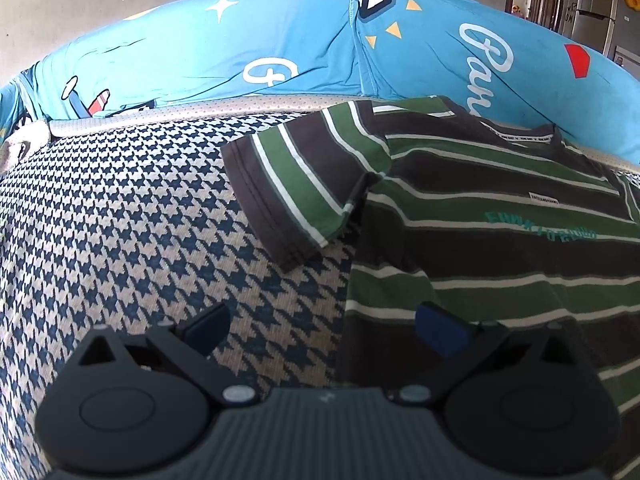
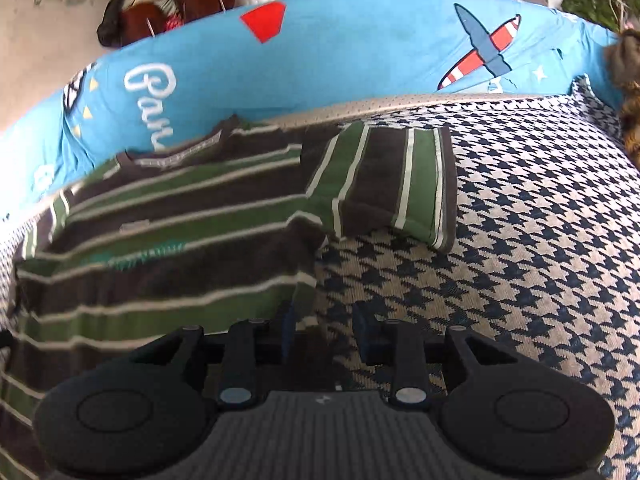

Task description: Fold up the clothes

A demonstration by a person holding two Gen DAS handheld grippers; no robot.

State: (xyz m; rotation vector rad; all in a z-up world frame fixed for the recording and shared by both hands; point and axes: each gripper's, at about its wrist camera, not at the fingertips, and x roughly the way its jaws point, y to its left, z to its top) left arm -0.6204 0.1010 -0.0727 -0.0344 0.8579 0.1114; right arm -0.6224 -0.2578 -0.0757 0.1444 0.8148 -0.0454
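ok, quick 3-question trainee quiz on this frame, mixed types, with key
1. True or false: the striped T-shirt lies spread on the houndstooth cover.
2. Multiple choice: the left claw is A) shut on a sleeve B) open, straddling the shirt's side edge C) out of view.
3. Fill in: behind the shirt runs a ____ printed cushion.

Key:
1. True.
2. B; its fingers stand wide apart, one over the shirt, one over the cover.
3. Blue. The right claw is open too, at the shirt's other side edge.
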